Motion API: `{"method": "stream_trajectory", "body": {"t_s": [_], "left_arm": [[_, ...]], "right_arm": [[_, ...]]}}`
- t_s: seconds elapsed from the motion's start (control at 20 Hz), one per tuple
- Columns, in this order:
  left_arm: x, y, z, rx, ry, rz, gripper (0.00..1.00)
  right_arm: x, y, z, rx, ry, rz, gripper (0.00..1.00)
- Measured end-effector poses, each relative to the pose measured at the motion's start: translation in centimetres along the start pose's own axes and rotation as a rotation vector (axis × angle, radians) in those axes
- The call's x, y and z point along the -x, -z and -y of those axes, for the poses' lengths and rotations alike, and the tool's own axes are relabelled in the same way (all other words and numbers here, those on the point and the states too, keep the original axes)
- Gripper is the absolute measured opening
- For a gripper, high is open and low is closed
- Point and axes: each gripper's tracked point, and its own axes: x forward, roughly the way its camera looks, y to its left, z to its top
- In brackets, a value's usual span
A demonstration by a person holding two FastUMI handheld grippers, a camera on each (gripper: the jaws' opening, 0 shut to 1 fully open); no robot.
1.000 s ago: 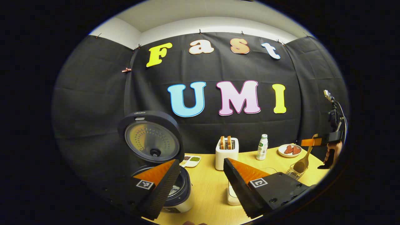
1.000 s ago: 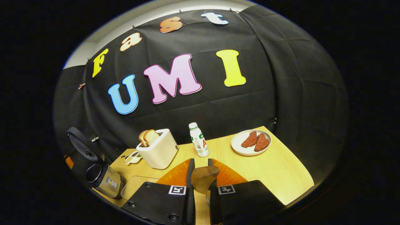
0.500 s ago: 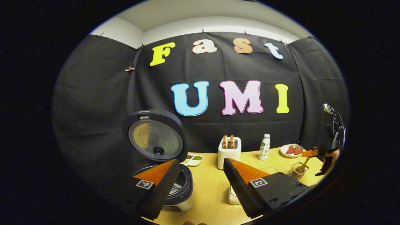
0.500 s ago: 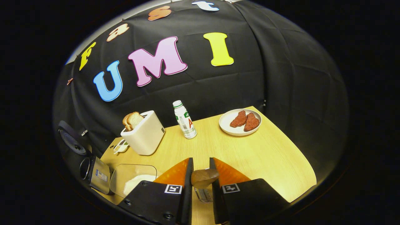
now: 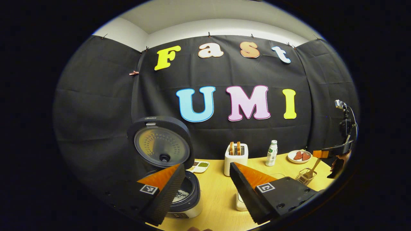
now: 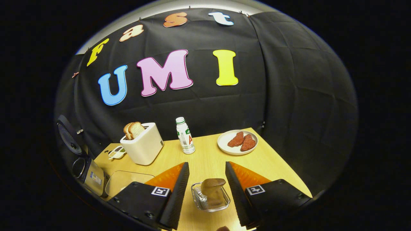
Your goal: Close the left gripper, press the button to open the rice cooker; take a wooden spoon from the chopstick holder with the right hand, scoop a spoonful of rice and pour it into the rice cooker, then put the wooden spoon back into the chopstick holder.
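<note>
The wooden spoon stands in the clear square chopstick holder on the pale wood surface, its rounded end up. The right tool hangs above with fingers spread wide, clear of the spoon. The left tool, also open, hovers by the round rice cooker, lid upright, white rice grains inside.

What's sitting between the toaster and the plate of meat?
A small white bottle stands between the toaster and the plate in the right gripper view.
</note>
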Motion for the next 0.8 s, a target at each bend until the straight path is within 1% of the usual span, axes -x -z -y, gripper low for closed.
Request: {"method": "stream_trajectory", "body": {"t_s": [0.05,0.15,0.25,0.5,0.6,0.8], "left_arm": [[0.0,0.0,-0.2,0.0,-0.001,0.002,0.96],[0.1,-0.3,-0.6,0.004,-0.002,0.01,0.96],[-0.1,-0.6,-1.2,0.006,-0.003,0.017,0.96],[-1.2,-2.1,-3.2,-0.017,-0.008,0.055,0.97],[-1.9,-2.6,-4.0,-0.034,-0.003,0.073,0.96],[-4.3,-4.7,-6.2,-0.037,-0.003,0.112,0.96]], "right_arm": [[0.4,-0.4,0.2,0.011,0.01,0.016,0.74],[1.2,-1.6,0.1,0.011,0.018,0.044,0.74],[2.3,-2.8,-0.5,-0.001,0.007,0.07,0.74],[4.9,-4.7,-4.0,-0.002,-0.054,0.125,0.74],[5.7,-4.8,-5.9,0.003,-0.084,0.127,0.74],[7.2,-5.2,-9.7,0.0,-0.149,0.133,0.74]]}}
